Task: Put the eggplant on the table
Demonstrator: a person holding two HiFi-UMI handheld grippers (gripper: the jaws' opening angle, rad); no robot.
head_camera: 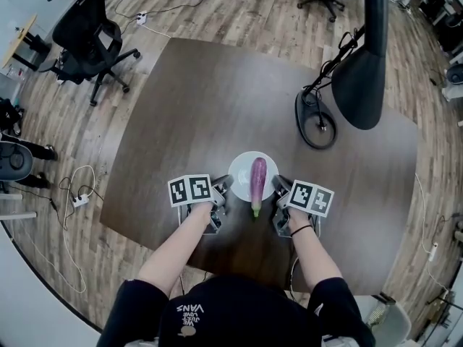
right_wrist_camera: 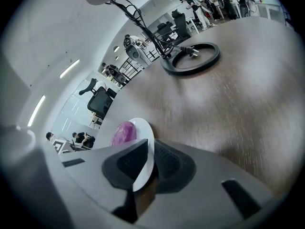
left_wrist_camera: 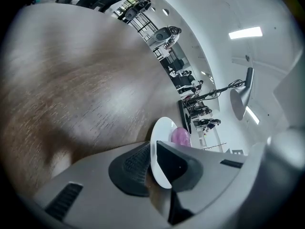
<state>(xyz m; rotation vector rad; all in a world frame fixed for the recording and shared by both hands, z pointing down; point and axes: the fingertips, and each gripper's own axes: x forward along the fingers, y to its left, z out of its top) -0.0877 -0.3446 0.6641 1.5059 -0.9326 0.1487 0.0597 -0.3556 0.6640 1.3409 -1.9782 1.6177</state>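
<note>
A purple eggplant (head_camera: 257, 179) with a green stem lies on a round white plate (head_camera: 240, 168) over the near part of the dark brown table (head_camera: 195, 107). My left gripper (head_camera: 222, 194) is shut on the plate's left rim, and my right gripper (head_camera: 281, 192) is shut on its right rim. In the left gripper view the plate's edge (left_wrist_camera: 156, 151) sits pinched between the jaws, with the eggplant (left_wrist_camera: 180, 136) beyond. The right gripper view shows the plate (right_wrist_camera: 144, 151) clamped edge-on the same way, with the eggplant (right_wrist_camera: 123, 132) on it.
A black lamp with a ring base (head_camera: 315, 119) and a big shade (head_camera: 360, 78) stands at the table's right. Office chairs (head_camera: 90, 31) stand on the wooden floor at the left and the far side. Cables and a power strip (head_camera: 78, 199) lie on the floor at left.
</note>
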